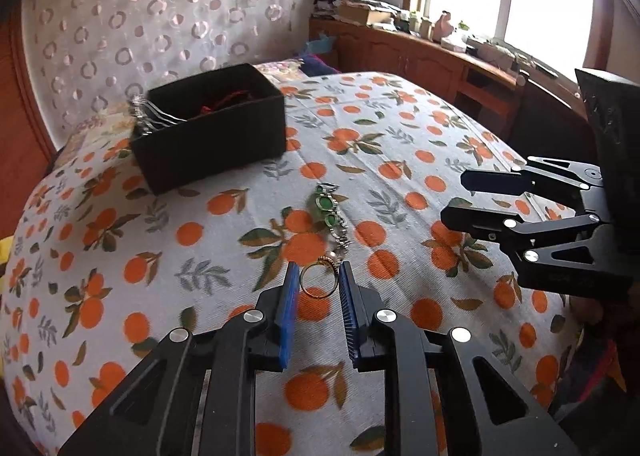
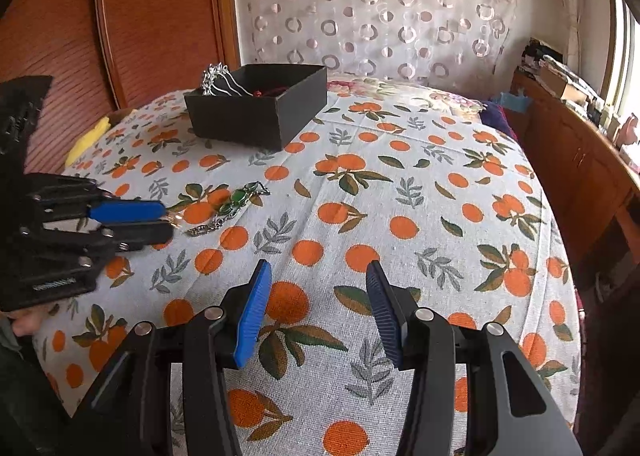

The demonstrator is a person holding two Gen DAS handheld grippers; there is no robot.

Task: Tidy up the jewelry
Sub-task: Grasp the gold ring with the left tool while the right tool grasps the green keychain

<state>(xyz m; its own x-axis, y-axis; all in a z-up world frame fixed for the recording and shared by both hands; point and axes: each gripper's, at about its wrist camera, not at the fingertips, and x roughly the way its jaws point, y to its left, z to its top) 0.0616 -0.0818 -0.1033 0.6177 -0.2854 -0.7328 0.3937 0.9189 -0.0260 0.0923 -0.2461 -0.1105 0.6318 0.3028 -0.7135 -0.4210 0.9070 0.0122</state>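
Note:
A gold ring (image 1: 318,280) stands on edge on the orange-print bedspread (image 1: 400,159), between the blue pads of my left gripper (image 1: 319,268), which touch it on both sides. In the right wrist view the left gripper (image 2: 166,219) comes in from the left edge. Just beyond the ring lies a green-stone silver bracelet (image 1: 330,211) (image 2: 236,199). A black open box (image 1: 212,143) (image 2: 256,123) sits farther back, with a silver hair comb (image 1: 140,111) (image 2: 214,75) over its rim and red cord inside. My right gripper (image 2: 318,268) (image 1: 454,195) hangs open over bare cloth, holding nothing.
A wooden headboard (image 2: 152,15) and a lace cover (image 2: 380,7) rise behind the bed. A cluttered wooden cabinet (image 1: 420,55) runs under the window on the right. A yellow object (image 2: 86,143) lies at the bed's far left edge.

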